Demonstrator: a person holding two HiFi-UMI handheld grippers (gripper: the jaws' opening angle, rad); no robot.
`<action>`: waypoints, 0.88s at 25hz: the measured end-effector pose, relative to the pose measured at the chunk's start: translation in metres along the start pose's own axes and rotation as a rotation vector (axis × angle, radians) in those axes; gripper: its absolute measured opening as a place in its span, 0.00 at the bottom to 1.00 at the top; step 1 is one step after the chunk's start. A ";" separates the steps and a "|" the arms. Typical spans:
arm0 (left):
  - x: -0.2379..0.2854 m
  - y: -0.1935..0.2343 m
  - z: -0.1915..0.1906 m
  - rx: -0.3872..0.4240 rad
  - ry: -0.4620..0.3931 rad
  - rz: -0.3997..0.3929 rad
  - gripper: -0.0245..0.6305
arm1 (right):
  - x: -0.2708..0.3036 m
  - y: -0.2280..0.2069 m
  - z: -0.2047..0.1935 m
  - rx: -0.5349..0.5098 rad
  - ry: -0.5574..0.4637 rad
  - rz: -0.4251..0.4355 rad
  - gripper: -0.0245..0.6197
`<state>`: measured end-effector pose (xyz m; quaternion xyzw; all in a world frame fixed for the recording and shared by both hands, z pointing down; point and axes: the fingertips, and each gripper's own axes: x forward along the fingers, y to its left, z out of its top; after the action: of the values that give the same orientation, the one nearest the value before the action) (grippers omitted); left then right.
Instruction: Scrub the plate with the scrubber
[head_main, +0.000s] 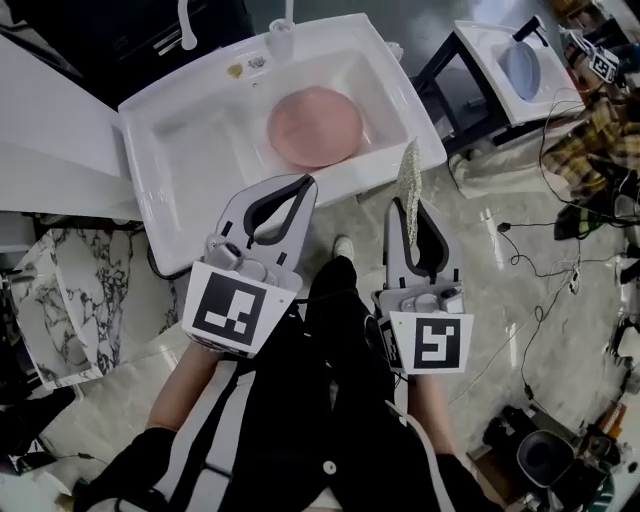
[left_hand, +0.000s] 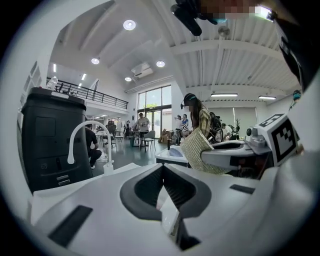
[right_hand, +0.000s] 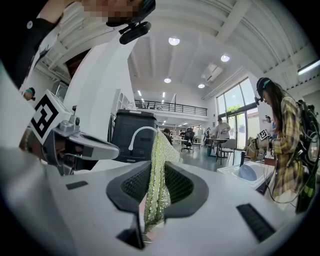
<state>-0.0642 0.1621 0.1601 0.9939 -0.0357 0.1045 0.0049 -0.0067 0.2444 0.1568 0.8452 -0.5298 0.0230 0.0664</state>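
A round pink plate (head_main: 313, 125) lies in the white sink (head_main: 190, 150) ahead of me. In the head view both grippers hover side by side over the floor, just short of the sink's front rim. My left gripper (head_main: 306, 182) is shut with nothing between its jaws, which meet in the left gripper view (left_hand: 162, 169). My right gripper (head_main: 410, 205) is shut on a pale green mesh scrubber (head_main: 408, 175), which stands upright out of the jaws (right_hand: 154, 165). The scrubber (right_hand: 159, 170) also shows from the side in the left gripper view (left_hand: 199, 150).
A white faucet (left_hand: 82, 135) rises at the back of the sink. A second small sink with a blue plate (head_main: 522, 68) stands at the right, with cables (head_main: 540, 270) on the floor beside it. A marble-patterned stand (head_main: 55, 310) sits at the left. Several people are in the background.
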 end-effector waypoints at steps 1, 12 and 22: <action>0.009 0.002 0.002 -0.011 0.003 0.016 0.04 | 0.008 -0.008 0.001 -0.005 0.003 0.021 0.16; 0.085 0.029 0.011 -0.104 0.021 0.259 0.04 | 0.091 -0.067 -0.002 -0.059 0.007 0.289 0.16; 0.081 0.052 0.003 -0.158 0.045 0.510 0.04 | 0.134 -0.061 -0.008 -0.066 -0.005 0.550 0.16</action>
<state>0.0120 0.1047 0.1744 0.9467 -0.2929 0.1215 0.0566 0.1069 0.1520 0.1738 0.6669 -0.7401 0.0206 0.0839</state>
